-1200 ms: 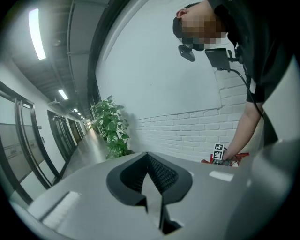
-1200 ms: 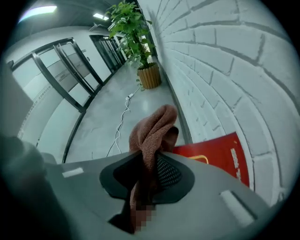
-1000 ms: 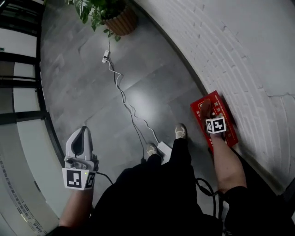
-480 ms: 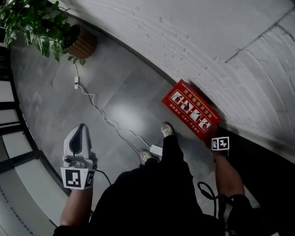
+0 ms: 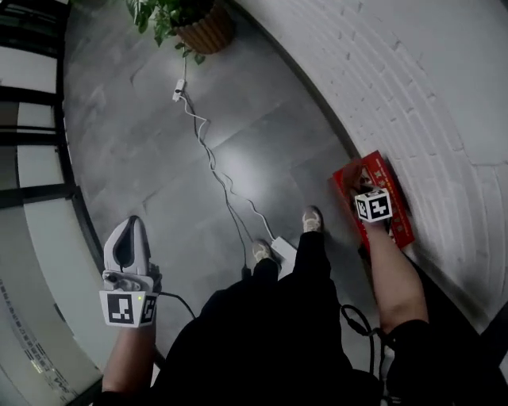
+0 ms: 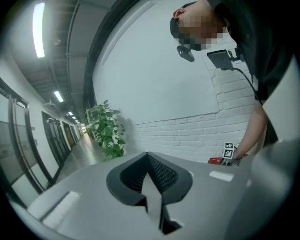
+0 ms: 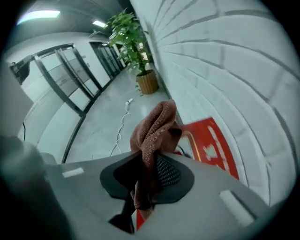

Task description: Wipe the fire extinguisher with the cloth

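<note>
A red fire extinguisher box (image 5: 386, 176) with printed pictures lies on the floor against the white brick wall; it shows again in the right gripper view (image 7: 213, 145). My right gripper (image 5: 357, 184) hangs over the box, pointing down, shut on a brown-red cloth (image 7: 153, 129) that bunches out past the jaw tips. That cloth (image 5: 352, 176) hides the part of the box beneath it. My left gripper (image 5: 132, 224) is far off at the lower left over bare floor, shut, with nothing in it. In the left gripper view its jaws meet at the tip (image 6: 146, 155).
A potted plant (image 5: 194, 24) stands by the wall at the top. A white cable (image 5: 214, 170) runs across the grey floor to a white adapter (image 5: 283, 255) by the person's shoes (image 5: 311, 222). A glass partition (image 5: 40, 198) lines the left side.
Half a second ago the right gripper was off the near end of the red box; now it is back over the box with the cloth. The head view swung. The left gripper has hardly moved.
</note>
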`<state>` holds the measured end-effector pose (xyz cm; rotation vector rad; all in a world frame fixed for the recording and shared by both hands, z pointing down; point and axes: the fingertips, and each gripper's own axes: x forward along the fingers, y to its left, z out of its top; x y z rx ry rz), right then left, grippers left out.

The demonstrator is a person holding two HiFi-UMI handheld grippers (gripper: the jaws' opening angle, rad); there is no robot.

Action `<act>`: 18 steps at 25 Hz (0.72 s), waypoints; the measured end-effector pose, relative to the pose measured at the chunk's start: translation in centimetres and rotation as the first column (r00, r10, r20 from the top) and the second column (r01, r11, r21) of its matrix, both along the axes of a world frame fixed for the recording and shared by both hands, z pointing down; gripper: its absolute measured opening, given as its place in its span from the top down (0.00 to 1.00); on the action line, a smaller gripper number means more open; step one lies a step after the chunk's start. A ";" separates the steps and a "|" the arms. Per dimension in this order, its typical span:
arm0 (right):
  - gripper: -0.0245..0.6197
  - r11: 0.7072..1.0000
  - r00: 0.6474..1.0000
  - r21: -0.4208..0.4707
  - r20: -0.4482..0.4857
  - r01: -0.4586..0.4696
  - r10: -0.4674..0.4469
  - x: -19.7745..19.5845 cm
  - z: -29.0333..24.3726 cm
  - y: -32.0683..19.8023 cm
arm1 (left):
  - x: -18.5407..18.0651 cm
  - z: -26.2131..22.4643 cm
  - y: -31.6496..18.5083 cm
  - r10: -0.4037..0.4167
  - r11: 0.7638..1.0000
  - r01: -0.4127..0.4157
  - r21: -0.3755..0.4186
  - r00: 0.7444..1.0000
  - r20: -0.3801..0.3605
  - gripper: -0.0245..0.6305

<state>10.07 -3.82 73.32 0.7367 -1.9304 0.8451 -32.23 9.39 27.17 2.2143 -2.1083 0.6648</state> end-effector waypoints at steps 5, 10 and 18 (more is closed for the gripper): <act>0.86 0.992 0.995 -0.086 -0.035 0.094 -0.098 -6.5 2.7 -3.5 | -3.3 0.1 5.7 -0.142 0.988 0.144 -0.049 0.989 0.051 0.96; 0.86 0.996 0.997 -0.086 -0.068 0.025 -0.031 -3.2 2.9 -0.3 | -3.4 0.9 6.5 -0.153 0.987 0.154 -0.043 0.988 0.017 0.96; 0.86 0.963 0.968 -0.145 -0.141 -0.227 0.207 10.5 2.5 12.6 | 1.7 1.0 -0.5 0.073 0.997 -0.072 0.022 0.997 -0.030 0.96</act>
